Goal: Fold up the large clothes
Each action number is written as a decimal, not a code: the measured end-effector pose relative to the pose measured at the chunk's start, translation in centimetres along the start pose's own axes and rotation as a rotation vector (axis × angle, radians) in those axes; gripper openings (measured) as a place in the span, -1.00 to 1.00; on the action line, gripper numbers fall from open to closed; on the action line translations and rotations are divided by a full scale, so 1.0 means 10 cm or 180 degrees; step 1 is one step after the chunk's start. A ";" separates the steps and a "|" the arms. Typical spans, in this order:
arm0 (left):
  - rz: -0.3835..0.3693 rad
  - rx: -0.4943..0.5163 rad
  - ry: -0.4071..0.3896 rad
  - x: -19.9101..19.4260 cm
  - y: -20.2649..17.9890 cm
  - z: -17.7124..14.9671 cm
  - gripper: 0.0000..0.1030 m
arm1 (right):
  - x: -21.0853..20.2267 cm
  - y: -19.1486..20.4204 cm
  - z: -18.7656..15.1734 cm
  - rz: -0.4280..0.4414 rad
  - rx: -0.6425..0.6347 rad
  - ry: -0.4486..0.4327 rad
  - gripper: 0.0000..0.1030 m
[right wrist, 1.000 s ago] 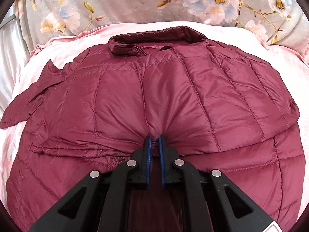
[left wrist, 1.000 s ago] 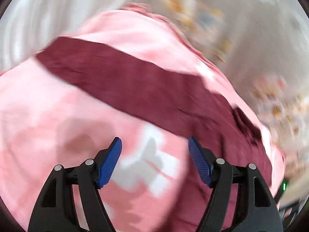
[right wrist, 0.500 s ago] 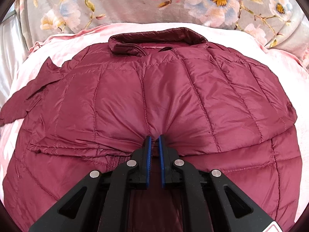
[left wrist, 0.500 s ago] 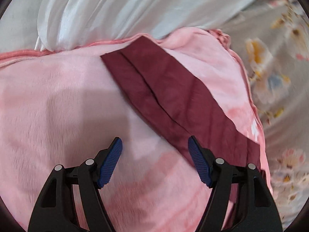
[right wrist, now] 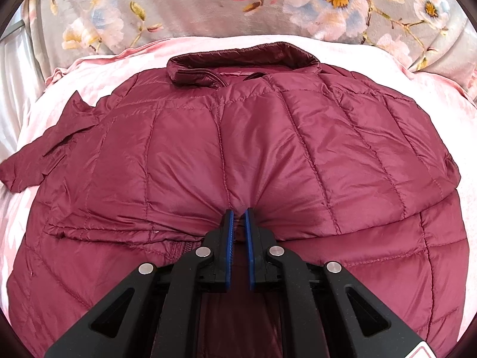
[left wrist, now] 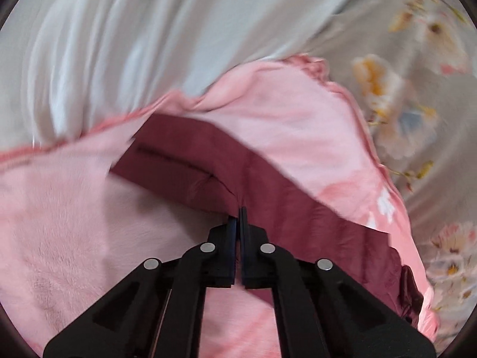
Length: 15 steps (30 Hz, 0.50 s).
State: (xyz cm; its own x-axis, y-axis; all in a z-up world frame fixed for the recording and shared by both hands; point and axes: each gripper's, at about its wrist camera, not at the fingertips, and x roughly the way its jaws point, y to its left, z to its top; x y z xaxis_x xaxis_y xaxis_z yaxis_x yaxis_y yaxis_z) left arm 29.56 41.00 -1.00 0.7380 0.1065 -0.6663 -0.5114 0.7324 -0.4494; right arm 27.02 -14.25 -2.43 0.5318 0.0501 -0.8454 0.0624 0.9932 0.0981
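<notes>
Pink fleece blanket (right wrist: 59, 95) bearing quilted maroon down jacket (right wrist: 268, 149): right gripper (right wrist: 238, 217) pinches its folded panel, left gripper (left wrist: 239, 216) pinches the sleeve (left wrist: 184, 161); sleeve fold judged pending.

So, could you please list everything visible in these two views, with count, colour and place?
Quilted maroon puffer jacket: one, maroon, spread collar-away on the blanket.
Thin maroon sleeve: one, maroon, stretched out flat to the jacket's left.
Fluffy pink blanket: one, pink, under the jacket.
Grey floral bedcover: one, grey with pale flowers, beyond the blanket.
White curtain-like fabric: one, white, beyond the blanket's edge.
Left hand-held gripper: one, black with blue pads, shut on the sleeve.
Right hand-held gripper: one, black with blue pads, pinching the jacket's folded edge.
</notes>
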 end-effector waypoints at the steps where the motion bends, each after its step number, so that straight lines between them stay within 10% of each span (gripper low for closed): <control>1: -0.0016 0.0092 -0.0033 -0.05 -0.13 0.00 -1.00 | 0.00 -0.01 0.00 0.0008 0.0009 0.0000 -0.86; 15: -0.0842 0.1420 -0.0235 -0.84 -2.20 -0.67 -1.00 | 0.00 -0.08 0.00 0.0108 0.0100 0.0006 -0.86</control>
State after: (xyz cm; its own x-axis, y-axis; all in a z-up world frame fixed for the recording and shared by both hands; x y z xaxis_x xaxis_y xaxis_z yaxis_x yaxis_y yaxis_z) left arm 31.67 19.45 10.45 0.8539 -0.0855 -0.5133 -0.0780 0.9542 -0.2887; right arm 27.02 -15.01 -2.50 0.5325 0.0840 -0.8423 0.0708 0.9872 0.1432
